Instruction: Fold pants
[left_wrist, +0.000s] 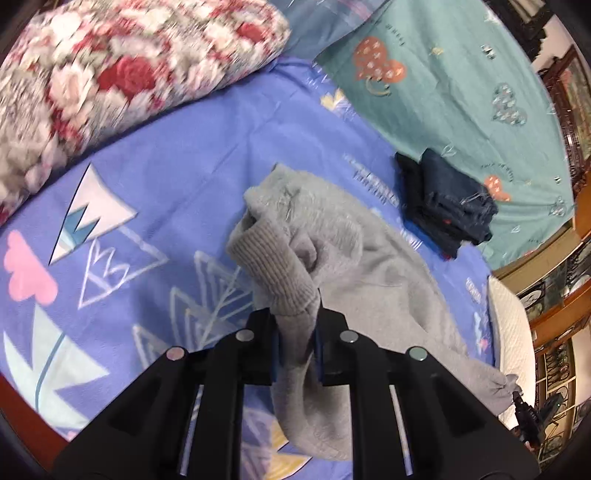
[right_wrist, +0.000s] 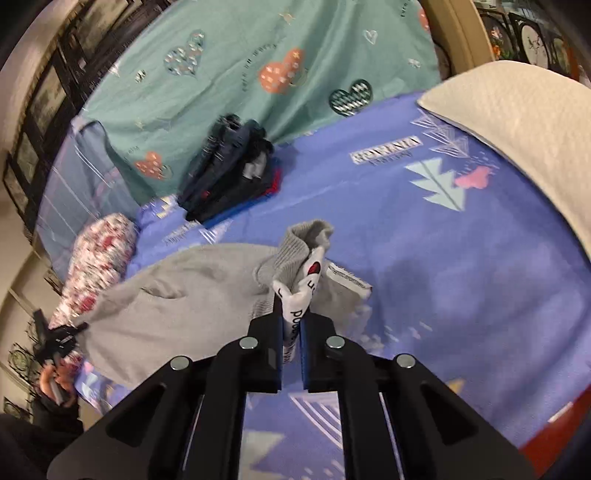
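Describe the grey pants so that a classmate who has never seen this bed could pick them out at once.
Start at the blue sheet with its white tree prints. The grey pants lie across its middle, in front of a dark stack of folded clothes. Unlike that stack, they are pale, fleecy and unfolded, with ribbed cuffs pinched in the left gripper and right gripper.

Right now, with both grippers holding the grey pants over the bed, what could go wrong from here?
1. The right gripper pinches mostly a white printed label, not the ribbed cuff; it may slip or tear loose.
2. The left gripper holds a bunched cuff of the grey pants, so the fold could start twisted.
3. Slack fabric may drag toward the dark folded clothes.
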